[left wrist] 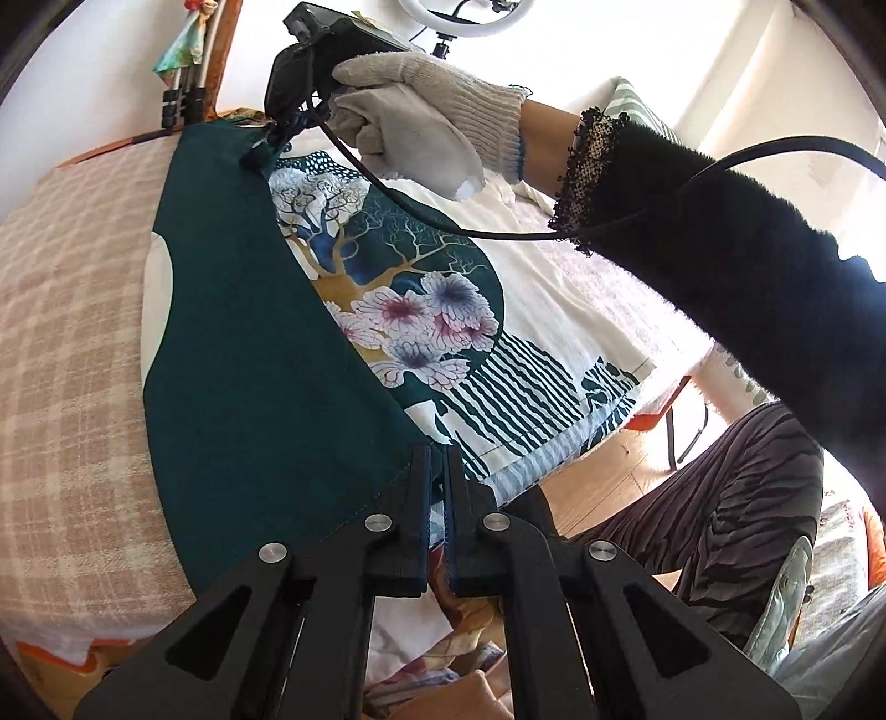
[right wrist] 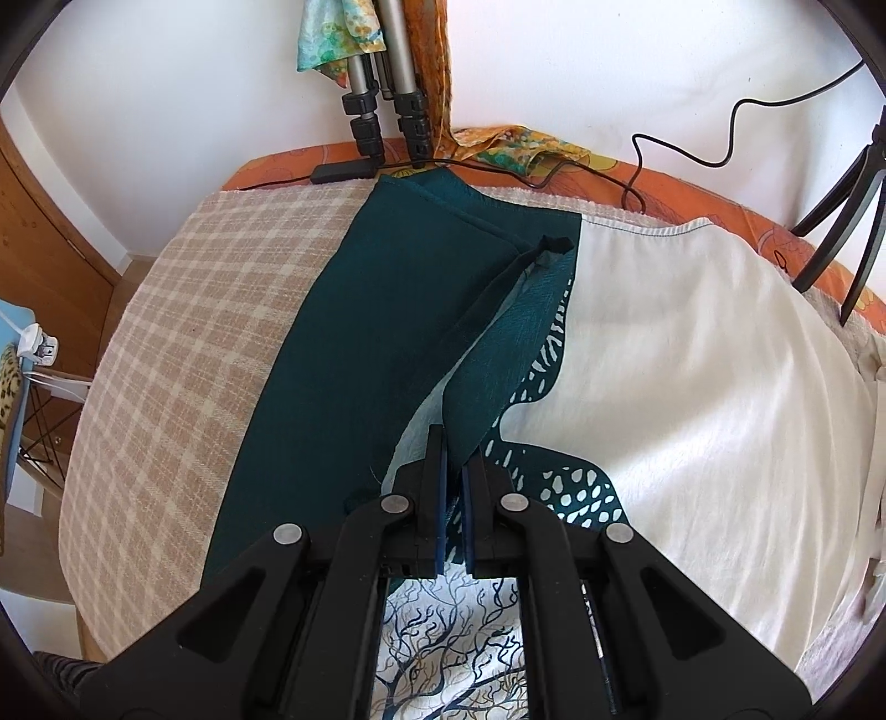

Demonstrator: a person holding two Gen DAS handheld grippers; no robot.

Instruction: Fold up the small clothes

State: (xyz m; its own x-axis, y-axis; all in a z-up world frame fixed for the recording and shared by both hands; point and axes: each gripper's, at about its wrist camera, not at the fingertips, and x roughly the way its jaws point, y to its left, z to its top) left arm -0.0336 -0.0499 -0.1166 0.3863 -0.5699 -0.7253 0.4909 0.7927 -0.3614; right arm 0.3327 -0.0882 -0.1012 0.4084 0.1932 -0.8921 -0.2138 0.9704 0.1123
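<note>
Shirt (left wrist: 266, 343) flat on plaid bed cover (left wrist: 72, 310), green panel folded over. Left hand-held gripper (left wrist: 437, 471) pinches near hem; right hand-held gripper (right wrist: 451, 454) apparently pinches far collar edge. Risk: uneven pull skews fold, thin fabric slips out.

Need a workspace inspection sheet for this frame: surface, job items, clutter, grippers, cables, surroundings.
Surface: checked beige cover over an orange patterned sheet.
Job's things: one garment, dark green flap folded over the cream printed side, lying mostly flat.
Clutter: patterned cloth bunched at the far edge.
Grippers: left gripper shut on the garment's near hem; right gripper shut on a green fold at the far end, held by a gloved hand.
Cables: black cable hangs from the right gripper across the sleeve; another cable runs along the wall.
Surroundings: tripod legs by the wall, ring light, wooden floor.
</note>
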